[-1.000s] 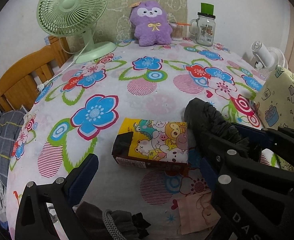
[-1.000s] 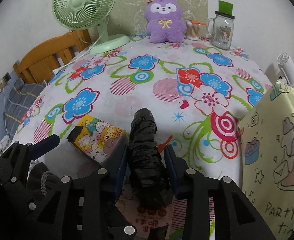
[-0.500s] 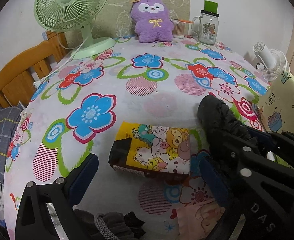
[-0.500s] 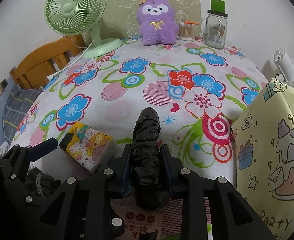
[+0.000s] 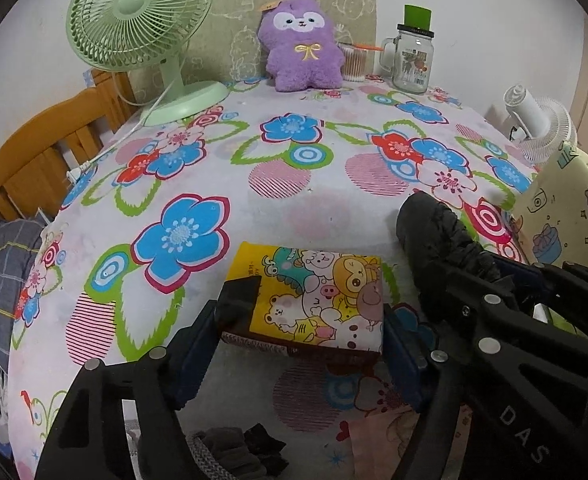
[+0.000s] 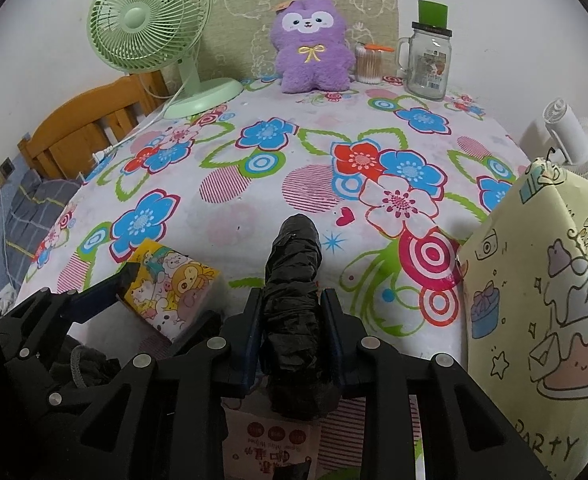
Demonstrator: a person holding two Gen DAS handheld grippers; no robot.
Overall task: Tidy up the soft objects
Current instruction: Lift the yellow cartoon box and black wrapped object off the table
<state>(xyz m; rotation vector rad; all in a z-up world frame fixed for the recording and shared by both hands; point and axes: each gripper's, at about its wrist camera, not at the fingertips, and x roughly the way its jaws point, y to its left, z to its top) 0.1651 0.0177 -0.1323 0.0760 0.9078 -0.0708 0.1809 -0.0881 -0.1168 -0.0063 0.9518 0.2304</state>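
My left gripper [image 5: 299, 340] is shut on a yellow cartoon-printed tissue pack [image 5: 317, 300], its blue pads against the pack's two short ends on the floral tablecloth [image 5: 294, 168]. The pack also shows in the right wrist view [image 6: 170, 288]. My right gripper [image 6: 292, 316] is shut on a roll of black plastic bags [image 6: 294, 280] and holds it just right of the pack; the roll also shows in the left wrist view [image 5: 437, 232]. A purple plush toy [image 5: 301, 44] sits at the table's far edge.
A green desk fan [image 5: 146, 20] stands at the back left, its cord trailing off the table. A glass mug jar [image 5: 411, 56] and cotton swabs [image 5: 353, 64] stand beside the plush. A yellow party bag [image 6: 541, 300] stands at the right. Dark socks [image 5: 234, 452] and a pink packet [image 6: 270, 440] lie near me.
My left gripper has closed from wide open onto the tissue pack. My right gripper has tightened on the black roll and shifted it slightly right.
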